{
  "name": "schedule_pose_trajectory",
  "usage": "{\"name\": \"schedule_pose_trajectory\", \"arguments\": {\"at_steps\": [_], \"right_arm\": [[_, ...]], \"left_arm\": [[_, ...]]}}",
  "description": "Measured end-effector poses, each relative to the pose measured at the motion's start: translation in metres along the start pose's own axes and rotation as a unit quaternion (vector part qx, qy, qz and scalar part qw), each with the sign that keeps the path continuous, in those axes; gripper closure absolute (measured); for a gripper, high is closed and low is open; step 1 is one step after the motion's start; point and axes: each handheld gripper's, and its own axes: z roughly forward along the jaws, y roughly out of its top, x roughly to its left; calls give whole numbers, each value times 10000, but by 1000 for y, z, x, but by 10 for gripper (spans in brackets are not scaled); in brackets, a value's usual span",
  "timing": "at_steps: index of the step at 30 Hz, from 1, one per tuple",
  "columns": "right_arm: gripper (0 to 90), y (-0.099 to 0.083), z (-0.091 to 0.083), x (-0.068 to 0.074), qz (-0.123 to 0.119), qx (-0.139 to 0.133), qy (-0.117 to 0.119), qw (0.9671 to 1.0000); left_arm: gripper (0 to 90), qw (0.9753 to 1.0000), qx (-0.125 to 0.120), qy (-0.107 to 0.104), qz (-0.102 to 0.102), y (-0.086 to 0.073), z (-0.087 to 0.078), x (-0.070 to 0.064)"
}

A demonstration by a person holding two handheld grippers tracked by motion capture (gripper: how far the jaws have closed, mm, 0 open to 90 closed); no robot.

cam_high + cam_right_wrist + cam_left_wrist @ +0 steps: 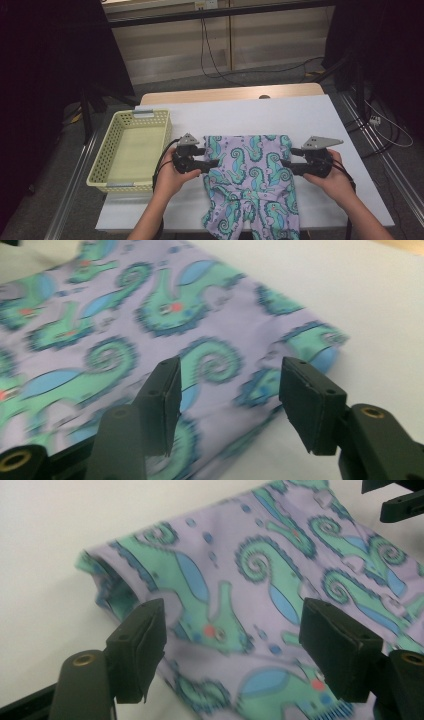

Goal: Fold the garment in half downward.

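A lilac garment [252,182] printed with teal seahorses lies flat on the white table top [260,117], its lower part hanging over the front edge. My left gripper [212,163] is at the garment's left edge, open, its jaws straddling the cloth [240,605] without pinching it. My right gripper [286,165] is at the garment's right edge, also open over the cloth [150,320]. In the left gripper view, the right gripper's black jaws [400,502] show at the top right.
A pale yellow lattice basket [102,167] stands at the table's left side, empty. A wooden strip [230,94] runs along the table's far edge. Cables [210,60] lie on the floor behind, and dark stands flank both sides.
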Motion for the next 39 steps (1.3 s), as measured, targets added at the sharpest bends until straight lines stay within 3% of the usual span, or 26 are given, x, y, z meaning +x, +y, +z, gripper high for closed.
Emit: {"name": "schedule_pose_trajectory", "arguments": {"at_steps": [10, 14, 17, 21, 25, 28, 34, 39], "right_arm": [[375, 11, 32, -37, 443, 92, -607, 9971], [367, 18, 43, -47, 601, 61, -625, 9962], [371, 23, 52, -52, 662, 154, -637, 9957], [374, 23, 62, -56, 646, 294, -708, 9950], [370, 19, 68, -57, 727, 487, -735, 9935], [366, 15, 70, -58, 843, 557, -690, 9925], [390, 14, 70, -56, 712, 533, -699, 9936], [449, 11, 69, -51, 773, 450, -750, 9932]], "left_arm": [[241, 9994, -28, 228, -250, 23, 18, 27], [243, 9986, -63, 293, -434, 28, 26, 37], [255, 9980, 6, 481, -412, 30, 35, 46], [276, 9977, 159, 525, -409, 27, 45, 53], [292, 9962, 243, 693, -466, 21, 53, 61], [308, 9958, 323, 708, -475, 17, 58, 64], [322, 9959, 376, 759, -322, 16, 62, 62], [387, 9960, 340, 781, -281, 14, 62, 57]]}}
